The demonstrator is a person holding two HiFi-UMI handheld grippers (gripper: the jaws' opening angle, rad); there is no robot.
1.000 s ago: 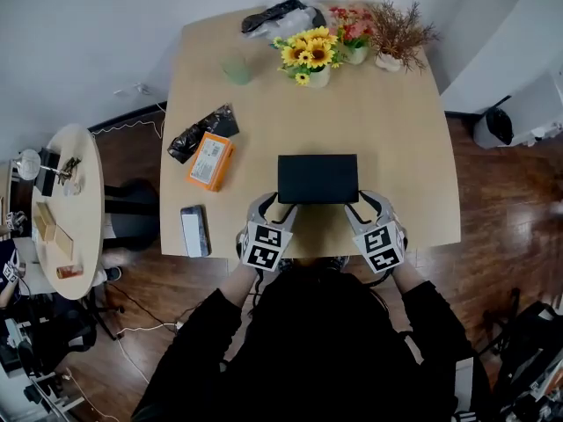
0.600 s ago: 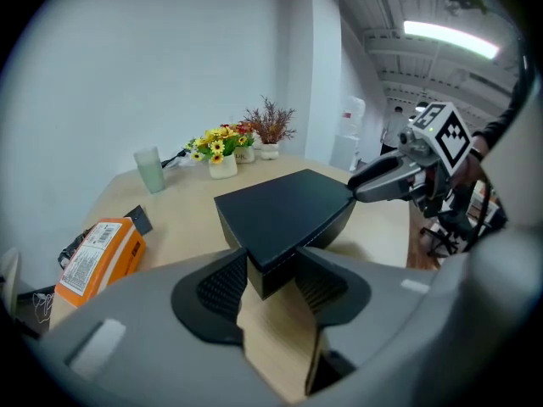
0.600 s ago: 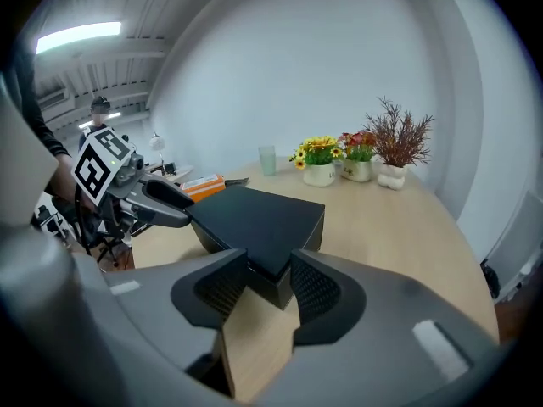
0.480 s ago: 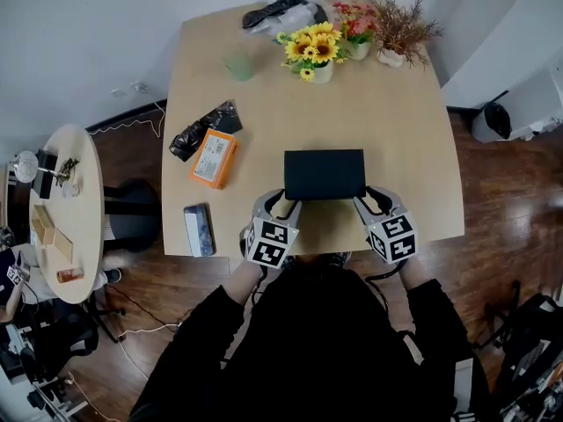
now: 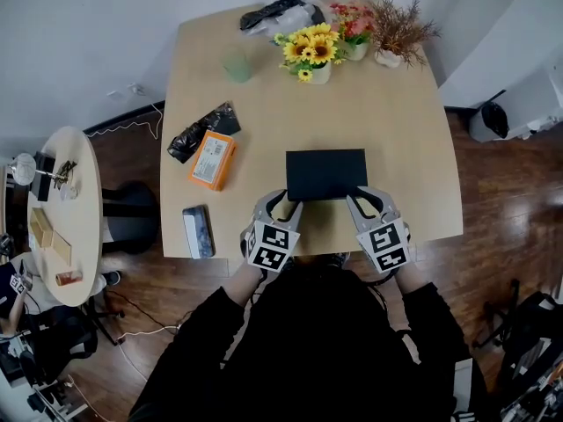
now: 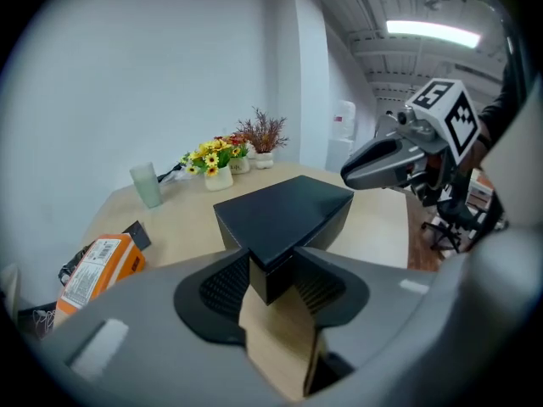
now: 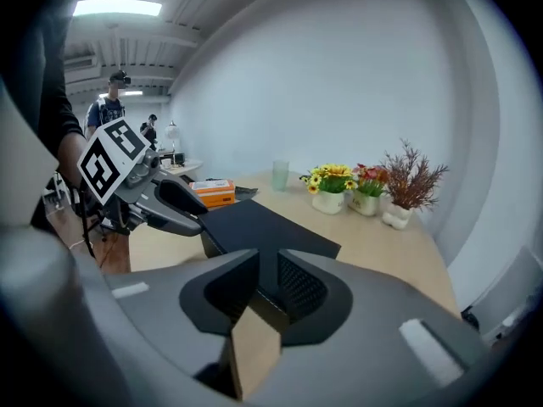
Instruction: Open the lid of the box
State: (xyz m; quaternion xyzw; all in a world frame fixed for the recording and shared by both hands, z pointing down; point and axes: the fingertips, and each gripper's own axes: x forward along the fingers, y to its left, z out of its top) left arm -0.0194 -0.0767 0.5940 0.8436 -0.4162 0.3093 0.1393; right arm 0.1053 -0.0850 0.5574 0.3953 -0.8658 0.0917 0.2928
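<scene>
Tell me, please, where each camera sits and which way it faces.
Head view: on the person's head, looking steeply down at the table and black box; arms, left hand-held gripper and right hand-held gripper show.
Left gripper view: on the left one, facing along its closing jaws, a box corner between them.
Right gripper view: likewise on the right one, jaws closing round another corner.
All share the box.

Head view looks steeply down on the table [image 5: 264, 104]. Gripper views sit close behind their jaws, sharing the box [image 5: 325, 174] just ahead.
</scene>
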